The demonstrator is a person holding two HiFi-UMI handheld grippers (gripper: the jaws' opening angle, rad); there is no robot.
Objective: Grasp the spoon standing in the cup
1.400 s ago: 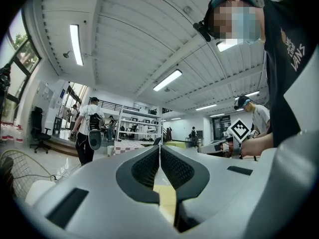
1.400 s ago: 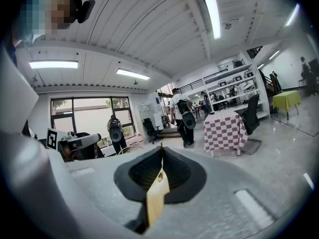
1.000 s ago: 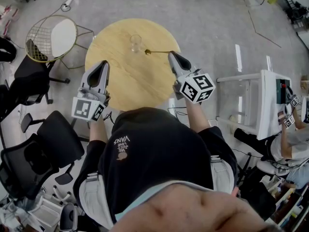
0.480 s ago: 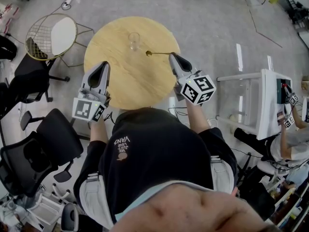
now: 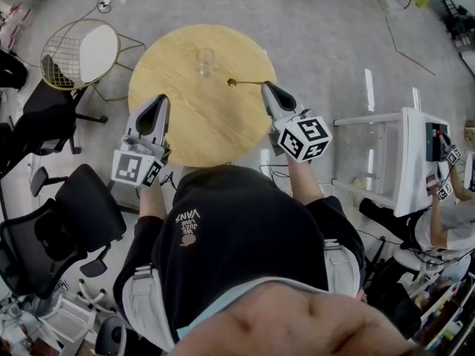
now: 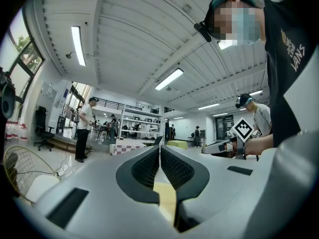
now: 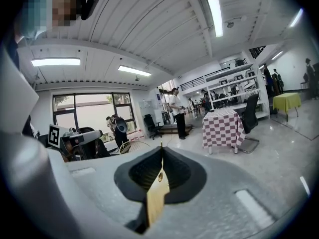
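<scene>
On the round wooden table (image 5: 178, 117) a clear glass cup (image 5: 202, 61) stands upright near the far edge, with nothing in it. The gold spoon (image 5: 243, 82) hangs level over the table, right of the cup and clear of it, bowl end toward the cup. My right gripper (image 5: 265, 87) is shut on its handle end; in the right gripper view (image 7: 161, 151) the jaws meet with the wood showing below them. My left gripper (image 5: 158, 102) hovers over the table's near left part, shut and holding nothing, and its jaws (image 6: 159, 149) touch.
A wire chair with a white seat (image 5: 82, 54) stands left of the table. Black office chairs (image 5: 67, 228) crowd the near left. A white rack (image 5: 412, 162) and a seated person (image 5: 445, 206) are at the right. Grey floor surrounds the table.
The right gripper has drawn the spoon a little farther to the right of the cup. The left gripper has stayed where it was.
</scene>
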